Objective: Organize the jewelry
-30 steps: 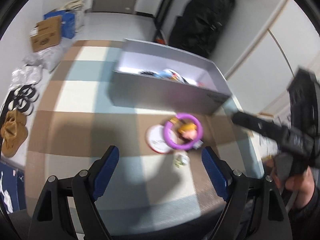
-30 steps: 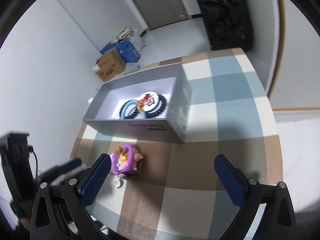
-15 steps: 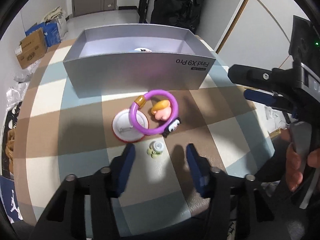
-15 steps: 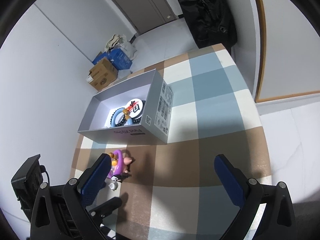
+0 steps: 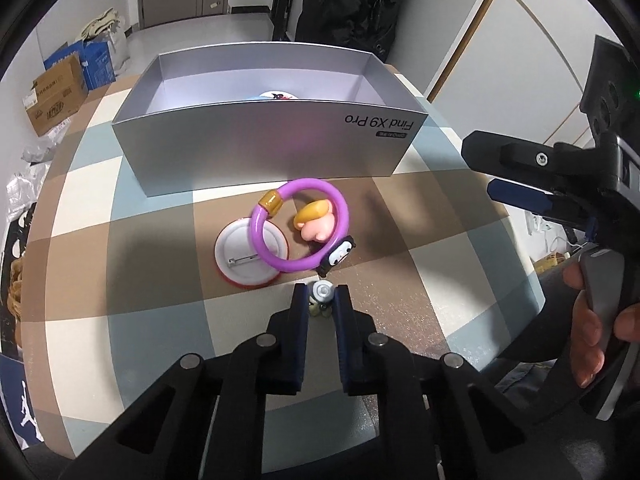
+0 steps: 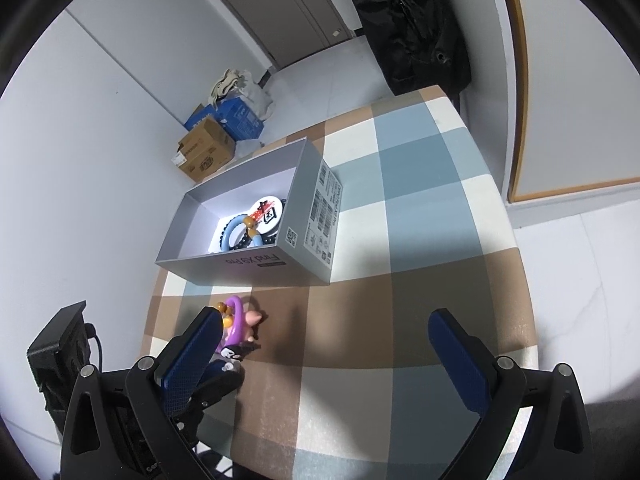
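Note:
My left gripper [image 5: 322, 300] is shut on a small silvery-green charm [image 5: 323, 291] lying on the checked tablecloth [image 5: 152, 320]. Just beyond it a purple ring bracelet [image 5: 300, 224] lies over a white pin badge [image 5: 244, 258] that is face down, a pink figure [image 5: 318, 226] and a black-and-white charm [image 5: 339, 254]. Behind them stands the open grey box [image 5: 272, 152]. In the right wrist view the box [image 6: 256, 270] holds a printed badge [image 6: 267, 210], a blue bangle [image 6: 232, 234] and dark beads. My right gripper [image 6: 324, 320] hangs open over bare cloth, right of the pile.
A person's hand [image 5: 592, 328] holds the right gripper's handle at the table's right edge. Cardboard boxes [image 6: 206, 152] and bags lie on the floor beyond the table's far left corner. A black bag [image 6: 412, 20] stands behind the table.
My left gripper's jaws went from wide apart to shut on the small charm, after moving in toward the pile. The right gripper stayed open and rolled slightly.

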Action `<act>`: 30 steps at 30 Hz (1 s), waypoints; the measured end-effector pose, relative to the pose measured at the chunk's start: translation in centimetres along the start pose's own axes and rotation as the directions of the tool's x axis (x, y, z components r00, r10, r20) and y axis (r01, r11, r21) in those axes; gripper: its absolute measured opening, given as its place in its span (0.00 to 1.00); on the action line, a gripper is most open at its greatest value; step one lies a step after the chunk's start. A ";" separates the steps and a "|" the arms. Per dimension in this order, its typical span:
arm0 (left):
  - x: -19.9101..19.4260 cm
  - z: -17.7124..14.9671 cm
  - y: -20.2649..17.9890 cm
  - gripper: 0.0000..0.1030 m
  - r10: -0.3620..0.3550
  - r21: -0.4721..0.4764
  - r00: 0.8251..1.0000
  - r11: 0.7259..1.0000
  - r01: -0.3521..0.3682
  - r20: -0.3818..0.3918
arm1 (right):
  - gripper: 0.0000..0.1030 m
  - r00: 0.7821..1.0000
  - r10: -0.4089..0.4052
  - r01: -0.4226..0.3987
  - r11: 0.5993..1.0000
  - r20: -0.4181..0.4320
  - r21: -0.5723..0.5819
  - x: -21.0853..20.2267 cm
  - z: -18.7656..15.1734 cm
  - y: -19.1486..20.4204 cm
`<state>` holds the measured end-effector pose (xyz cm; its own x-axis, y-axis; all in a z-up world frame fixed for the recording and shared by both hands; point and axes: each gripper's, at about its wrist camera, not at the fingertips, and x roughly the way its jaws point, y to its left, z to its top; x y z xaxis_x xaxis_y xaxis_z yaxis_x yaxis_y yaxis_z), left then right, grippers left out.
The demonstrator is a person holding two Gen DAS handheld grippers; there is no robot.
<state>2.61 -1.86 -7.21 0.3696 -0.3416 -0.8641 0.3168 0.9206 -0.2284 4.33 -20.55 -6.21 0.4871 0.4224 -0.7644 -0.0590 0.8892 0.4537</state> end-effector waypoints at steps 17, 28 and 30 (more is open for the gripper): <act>-4.4 2.3 3.6 0.08 -0.083 -0.159 0.986 0.981 0.106 0.144 | 1.00 1.000 -0.014 0.014 0.997 -0.002 -0.073 0.7 -0.5 1.7; -6.0 3.3 6.9 0.08 -0.063 -0.237 0.975 0.965 0.115 0.215 | 0.92 0.997 -0.071 0.054 0.916 -0.028 -0.398 3.3 -2.5 8.3; -6.2 3.3 7.2 0.08 -0.058 -0.241 0.973 0.964 0.112 0.222 | 0.89 0.993 -0.115 0.093 0.876 -0.017 -0.473 4.0 -3.2 9.6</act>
<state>5.45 6.24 -2.05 0.5351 -0.4279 -0.7284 0.1366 0.8947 -0.4252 2.90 -9.80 -6.39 0.4760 0.3203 -0.8190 -0.4183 0.9017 0.1095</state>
